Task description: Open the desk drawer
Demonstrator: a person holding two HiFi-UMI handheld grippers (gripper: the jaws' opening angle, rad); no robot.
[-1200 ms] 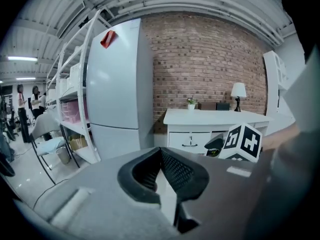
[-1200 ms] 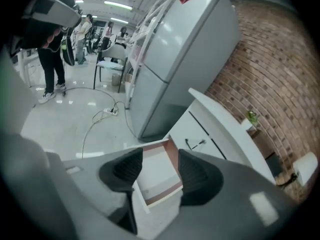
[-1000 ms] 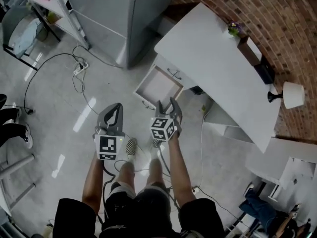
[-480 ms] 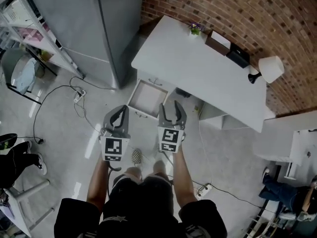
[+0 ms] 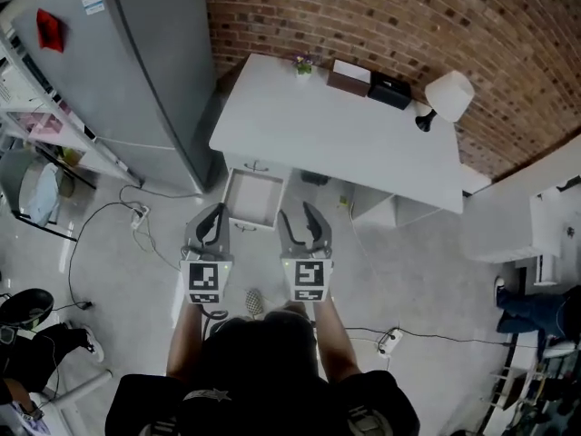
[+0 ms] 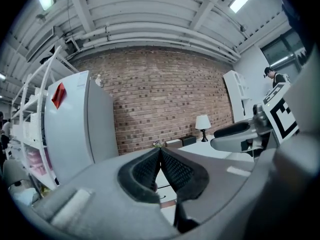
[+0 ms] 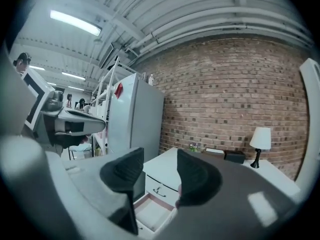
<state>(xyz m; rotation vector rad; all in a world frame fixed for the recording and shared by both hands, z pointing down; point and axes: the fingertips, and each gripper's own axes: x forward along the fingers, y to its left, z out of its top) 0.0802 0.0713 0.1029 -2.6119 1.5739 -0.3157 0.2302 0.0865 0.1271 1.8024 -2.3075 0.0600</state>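
Observation:
The white desk [image 5: 345, 134] stands against the brick wall. Its lower left drawer [image 5: 251, 198] is pulled out and shows an empty tray. In the right gripper view the open drawer [image 7: 152, 209] lies below a shut drawer with a handle [image 7: 159, 189]. My left gripper [image 5: 211, 214] hangs in the air short of the drawer. Its pads meet at the tips [image 6: 160, 154] with nothing between them. My right gripper [image 5: 298, 216] is beside it, also clear of the desk. Its jaws [image 7: 160, 169] stand apart and are closing on nothing.
A grey fridge [image 5: 136, 80] stands left of the desk, with a shelf rack [image 5: 36, 107] further left. On the desk are a lamp [image 5: 447, 95], two small boxes [image 5: 349, 77] and a small plant [image 5: 302, 64]. Cables [image 5: 118, 216] and a power strip [image 5: 390, 341] lie on the floor.
Both grippers have risen and drawn back from the drawer, and now point nearly level at the desk. The drawer stays pulled out. The head view now takes in more of the room.

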